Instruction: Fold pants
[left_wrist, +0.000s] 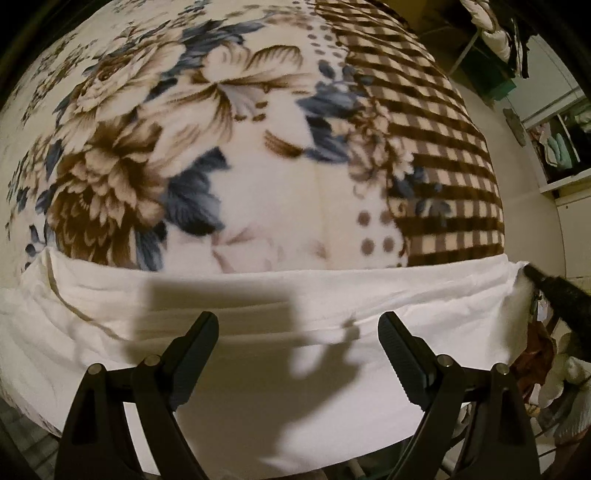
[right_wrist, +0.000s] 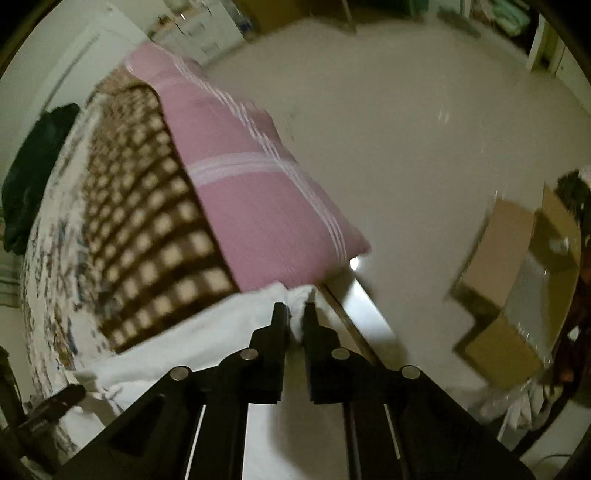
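On the near edge of the bed lie the white pants (left_wrist: 280, 295), spread flat in a broad band across the flowered blanket (left_wrist: 207, 147), whose right side carries a brown check pattern. Left gripper (left_wrist: 298, 354) hovers over the white cloth with its jaws wide apart, holding nothing; its shadow falls on the fabric between the two black fingers (left_wrist: 195, 350). At the right end of the band, in the left wrist view, the tip of the right gripper (left_wrist: 546, 288) meets the bunched corner of the cloth. From the right wrist view, the right gripper (right_wrist: 295, 314) has its jaws drawn close together with a fold of the pants (right_wrist: 207, 339) pinched between them at the bed's corner; the cloth puckers just ahead of the fingertips (right_wrist: 279, 317). Beyond that corner a pink striped pillow (right_wrist: 255, 192) rests against the checked part of the blanket (right_wrist: 147, 229). A dark green garment (right_wrist: 37, 166) sits at the far left of the bed. Off to the right, on the pale floor (right_wrist: 406, 129), stands an open cardboard box (right_wrist: 517, 280). This view is blurred, so finer detail cannot be told.
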